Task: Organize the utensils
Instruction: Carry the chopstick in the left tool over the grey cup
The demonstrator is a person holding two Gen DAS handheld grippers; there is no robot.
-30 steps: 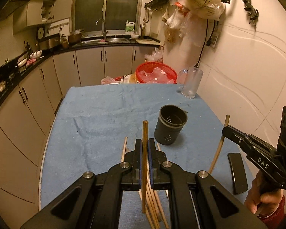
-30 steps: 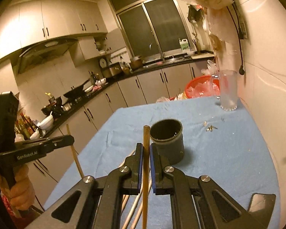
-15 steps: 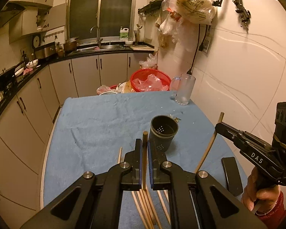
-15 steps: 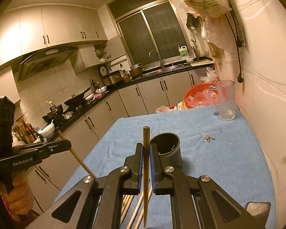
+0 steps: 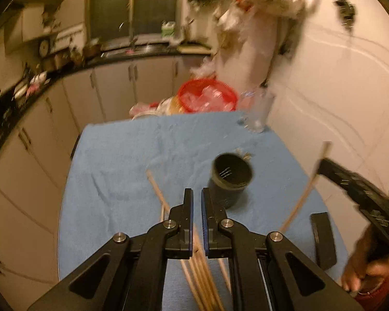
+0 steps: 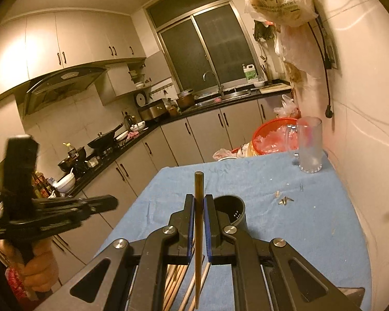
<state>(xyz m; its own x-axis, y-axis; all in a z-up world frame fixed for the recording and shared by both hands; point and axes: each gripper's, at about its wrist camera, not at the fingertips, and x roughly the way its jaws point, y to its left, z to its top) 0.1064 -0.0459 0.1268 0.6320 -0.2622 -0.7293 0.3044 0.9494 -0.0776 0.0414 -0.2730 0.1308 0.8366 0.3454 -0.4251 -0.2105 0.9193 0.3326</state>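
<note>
A black perforated utensil holder (image 5: 230, 181) stands upright on the blue cloth (image 5: 129, 168). My left gripper (image 5: 197, 194) is shut just short of the holder, and no chopstick shows between its fingertips; the view is blurred. Several pale chopsticks (image 5: 202, 272) lie on the cloth under it. My right gripper (image 6: 199, 199) is shut on a dark brown chopstick (image 6: 198, 181) that stands upright, near the holder (image 6: 230, 210). In the left wrist view the right gripper (image 5: 321, 164) hangs at the right with its chopstick (image 5: 300, 202) slanting down. The left gripper (image 6: 114, 203) shows at the left of the right wrist view.
A glass mug (image 6: 310, 145) stands at the table's far right corner, with a red basket (image 5: 207, 98) behind the far edge. A flat black object (image 5: 322, 238) lies near the right edge. Small scraps (image 6: 285, 200) dot the cloth. A wall runs along the right, cabinets along the left.
The chopstick that stood between my left jaws no longer shows there. The left gripper has shifted and its view has blurred. The right gripper keeps its chopstick.
</note>
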